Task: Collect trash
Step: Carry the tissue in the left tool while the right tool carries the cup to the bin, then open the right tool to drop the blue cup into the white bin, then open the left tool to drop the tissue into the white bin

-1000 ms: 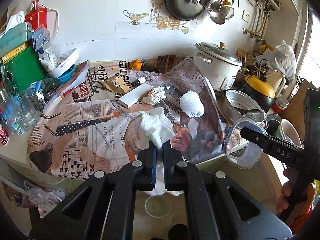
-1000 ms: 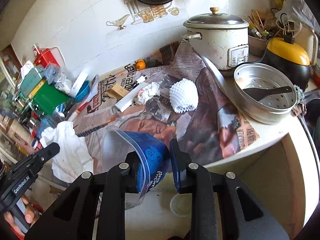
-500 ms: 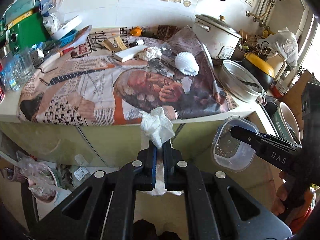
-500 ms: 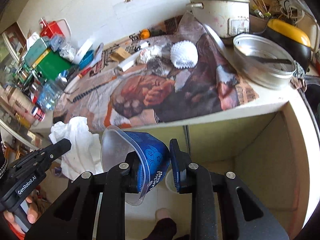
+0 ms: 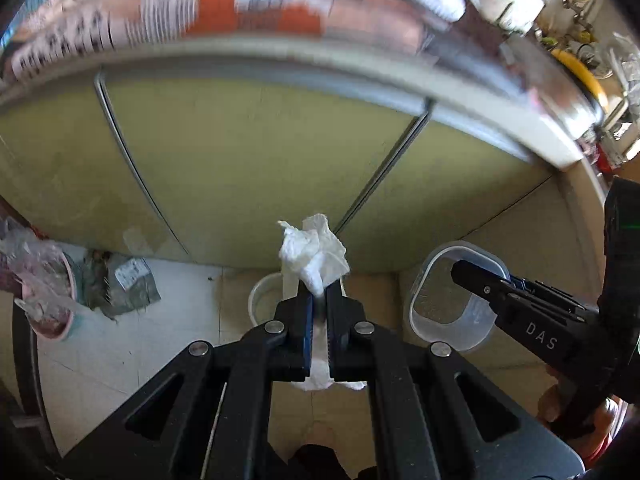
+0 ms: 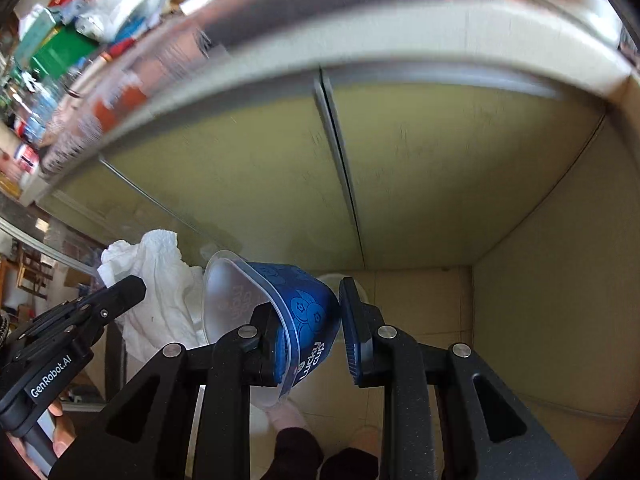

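**Clutching Trash in Both Grippers Below the Kitchen Desk**

Hanging in front of olive-green cabinet doors (image 5: 248, 160), the left gripper (image 5: 319, 300) has its fingers (image 5: 300, 320) pressed together on a crumpled white paper towel (image 5: 314, 254), which bunches above the fingertips and trails out beneath them. Just beyond the towel, on the tiled floor (image 5: 120, 344), stands a small white bin (image 5: 260, 300), partly hidden by the towel and the fingers. To the right in this view, the right gripper (image 5: 472, 276) reaches in, one finger passing inside the clear rim of a plastic cup (image 5: 440, 320).

Seen from the right wrist, that cup is blue, printed "Lucky cup" (image 6: 304, 312), tilted with its open mouth toward the left. The right gripper (image 6: 310, 336) pinches its wall: the left finger sits inside the cup and the right finger (image 6: 356, 336) stands by the outer side, though contact there is hard to judge. Beside it, the left gripper (image 6: 120, 292) carries the white towel (image 6: 156, 292), which touches the cup's rim.

Above, the newspaper-covered desk edge (image 5: 280, 44) streaks past in blur, with a green box (image 6: 60, 52) among the clutter at its far end. A crumpled grey bag (image 5: 124, 284) and a pink basin (image 5: 48, 296) lie on the floor at left. A person's socked feet (image 6: 288, 416) show at the bottom.
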Available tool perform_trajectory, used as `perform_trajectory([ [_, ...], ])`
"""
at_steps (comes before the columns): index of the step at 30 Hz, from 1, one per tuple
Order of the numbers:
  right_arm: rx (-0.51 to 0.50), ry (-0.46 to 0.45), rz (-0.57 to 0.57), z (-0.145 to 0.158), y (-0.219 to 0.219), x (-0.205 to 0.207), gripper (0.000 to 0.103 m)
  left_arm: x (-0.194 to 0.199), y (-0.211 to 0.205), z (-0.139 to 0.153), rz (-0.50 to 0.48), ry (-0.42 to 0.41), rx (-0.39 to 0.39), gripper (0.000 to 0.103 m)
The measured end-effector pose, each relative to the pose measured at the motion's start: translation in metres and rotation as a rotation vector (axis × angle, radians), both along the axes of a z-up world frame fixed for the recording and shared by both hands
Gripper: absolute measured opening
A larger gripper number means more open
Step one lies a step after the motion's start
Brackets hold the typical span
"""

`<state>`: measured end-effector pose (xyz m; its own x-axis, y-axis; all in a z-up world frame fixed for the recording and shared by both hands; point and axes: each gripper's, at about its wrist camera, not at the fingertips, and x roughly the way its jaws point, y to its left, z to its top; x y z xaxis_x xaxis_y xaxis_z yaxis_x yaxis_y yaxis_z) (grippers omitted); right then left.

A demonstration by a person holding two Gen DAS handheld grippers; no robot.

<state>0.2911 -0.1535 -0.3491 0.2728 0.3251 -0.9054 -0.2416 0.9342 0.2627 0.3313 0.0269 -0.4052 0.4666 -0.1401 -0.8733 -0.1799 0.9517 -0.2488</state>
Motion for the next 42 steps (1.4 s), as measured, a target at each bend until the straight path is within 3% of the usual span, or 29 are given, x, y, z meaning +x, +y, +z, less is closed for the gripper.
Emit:
perform_trajectory([
  [11,-0.025,0.092,-0.042,-0.174,0.021,0.019,0.022,0.021,0.032,-0.167,0.035,0.049,-0.03,0.004],
  [14,-0.009,0.134,-0.041,-0.207,0.03,0.027,0.024,0.027,0.038,-0.202,0.044,0.069,-0.036,0.004],
  [18,0.01,0.203,-0.008,-0.236,0.043,0.036,0.034,0.036,0.043,-0.234,0.045,0.092,-0.048,0.004],
  [22,0.014,0.192,0.005,-0.236,0.044,0.035,0.046,0.045,0.036,-0.248,0.025,0.112,-0.055,0.004],
  [26,0.021,0.195,0.005,-0.229,0.038,0.034,0.047,0.054,0.025,-0.253,-0.006,0.127,-0.063,0.005],
  [27,0.02,0.195,0.004,-0.227,0.035,0.035,0.047,0.056,0.023,-0.254,-0.014,0.132,-0.063,0.007],
  [29,0.012,0.186,0.001,-0.221,0.028,0.035,0.047,0.058,0.021,-0.257,-0.025,0.147,-0.041,0.024],
  [32,0.0,0.167,-0.01,-0.208,0.019,0.035,0.048,0.06,0.017,-0.252,-0.019,0.156,-0.014,0.036],
  [37,0.011,0.163,-0.019,-0.19,0.015,0.042,0.048,0.057,0.023,-0.227,-0.012,0.167,-0.01,0.036],
  [42,0.011,0.14,-0.025,-0.15,0.016,0.043,0.048,0.05,0.024,-0.167,-0.021,0.137,0.003,0.036],
])
